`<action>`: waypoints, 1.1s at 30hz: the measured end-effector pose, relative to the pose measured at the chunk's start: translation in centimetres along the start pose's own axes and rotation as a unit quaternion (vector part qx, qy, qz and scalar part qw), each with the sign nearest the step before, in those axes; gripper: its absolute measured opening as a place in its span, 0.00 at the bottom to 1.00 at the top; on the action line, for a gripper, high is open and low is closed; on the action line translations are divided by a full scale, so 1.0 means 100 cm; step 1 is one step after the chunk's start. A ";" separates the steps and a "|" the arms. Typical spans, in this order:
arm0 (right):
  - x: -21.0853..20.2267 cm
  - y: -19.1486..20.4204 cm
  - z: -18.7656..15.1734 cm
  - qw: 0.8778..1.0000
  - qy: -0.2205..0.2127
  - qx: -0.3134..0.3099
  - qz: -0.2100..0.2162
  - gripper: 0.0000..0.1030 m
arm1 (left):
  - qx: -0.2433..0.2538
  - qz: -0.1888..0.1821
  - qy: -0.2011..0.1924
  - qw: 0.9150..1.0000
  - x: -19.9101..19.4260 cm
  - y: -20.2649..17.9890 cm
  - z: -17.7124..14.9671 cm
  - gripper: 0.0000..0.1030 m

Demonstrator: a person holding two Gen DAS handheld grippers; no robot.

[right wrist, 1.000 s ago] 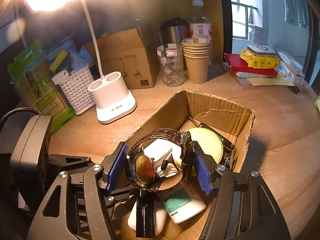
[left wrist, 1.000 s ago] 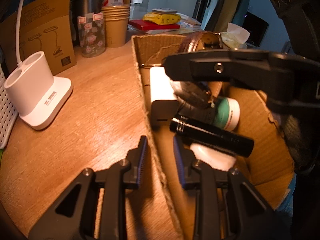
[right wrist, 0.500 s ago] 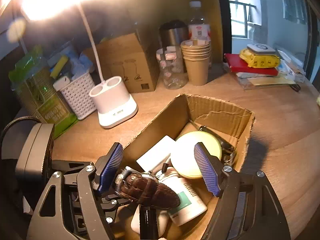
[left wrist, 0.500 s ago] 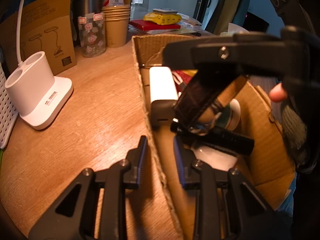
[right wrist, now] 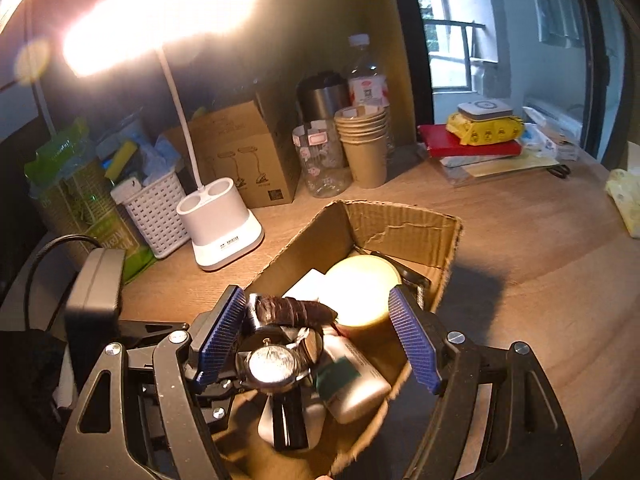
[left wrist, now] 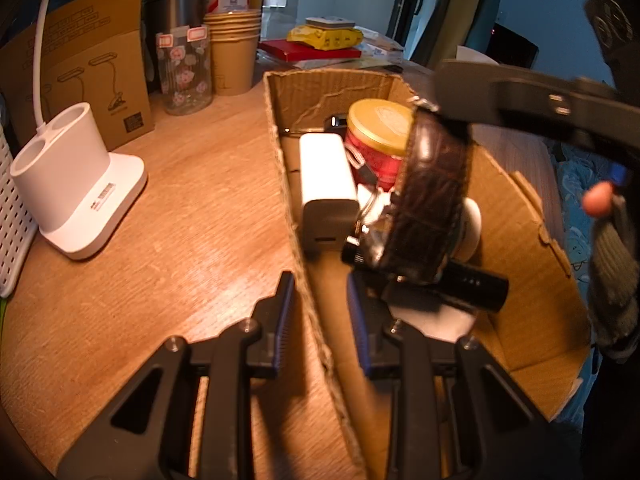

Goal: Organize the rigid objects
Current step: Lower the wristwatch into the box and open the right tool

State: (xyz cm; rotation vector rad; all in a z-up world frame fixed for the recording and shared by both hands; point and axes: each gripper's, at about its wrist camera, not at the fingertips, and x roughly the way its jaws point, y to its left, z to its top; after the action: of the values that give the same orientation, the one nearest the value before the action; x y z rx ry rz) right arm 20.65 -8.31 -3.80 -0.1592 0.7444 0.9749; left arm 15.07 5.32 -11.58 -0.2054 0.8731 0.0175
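the right tongs (right wrist: 320,336) are spread wide and have just been opening. the watch (right wrist: 280,344) sits between them, leaning on the left pad (right wrist: 222,336) and not squeezed, just above the things in the cardboard box (right wrist: 404,224). its strap (left wrist: 434,200) stands up tall. the left tongs (left wrist: 320,320) are pinched on the box wall (left wrist: 294,216), holding the box on the desk (left wrist: 192,216). the right hand is nearer the watch.
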 end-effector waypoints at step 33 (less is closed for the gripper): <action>-0.067 0.017 -0.081 0.985 -0.074 0.061 -0.143 0.75 | 0.006 0.009 -0.008 1.000 -0.002 -0.001 -0.001 0.27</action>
State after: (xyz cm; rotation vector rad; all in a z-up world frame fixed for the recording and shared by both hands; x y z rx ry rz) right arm 13.00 -15.59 -5.21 -0.0828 0.6222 0.6586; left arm 14.88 5.18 -11.46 -0.1854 0.8597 0.0303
